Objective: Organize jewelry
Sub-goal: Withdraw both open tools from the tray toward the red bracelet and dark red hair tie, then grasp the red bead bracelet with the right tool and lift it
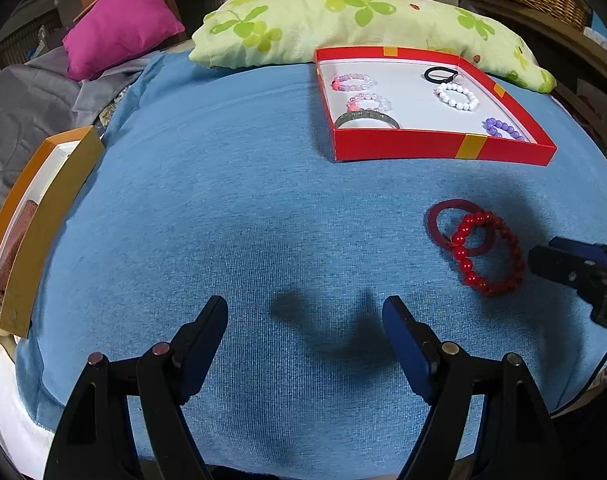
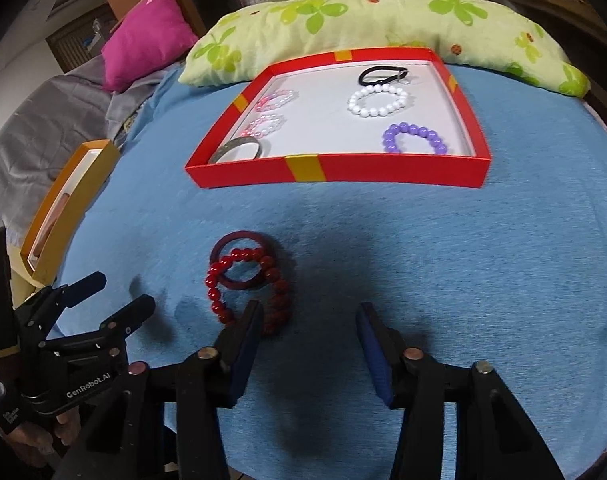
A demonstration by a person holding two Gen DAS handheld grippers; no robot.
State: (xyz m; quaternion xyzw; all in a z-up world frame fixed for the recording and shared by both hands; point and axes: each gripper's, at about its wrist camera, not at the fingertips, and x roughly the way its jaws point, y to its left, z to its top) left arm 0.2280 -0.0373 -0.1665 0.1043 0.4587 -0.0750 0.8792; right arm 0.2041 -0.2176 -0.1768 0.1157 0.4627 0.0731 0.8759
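A red beaded bracelet (image 1: 488,255) lies on the blue cloth, overlapping a dark red bangle (image 1: 459,227); both also show in the right wrist view, the bracelet (image 2: 250,288) and the bangle (image 2: 241,265). A red tray (image 1: 439,148) (image 2: 343,170) holds several bracelets: white (image 2: 377,100), purple (image 2: 415,138), pink, a grey bangle (image 2: 239,149) and a black band. My left gripper (image 1: 305,320) is open and empty over bare cloth, left of the red pieces. My right gripper (image 2: 309,316) is open and empty, its left finger just in front of the beaded bracelet.
A green clover pillow (image 1: 343,28) lies behind the tray, a magenta cushion (image 1: 119,28) at the far left. A yellow box (image 1: 43,224) (image 2: 67,204) sits at the cloth's left edge. The left gripper shows in the right wrist view (image 2: 115,292).
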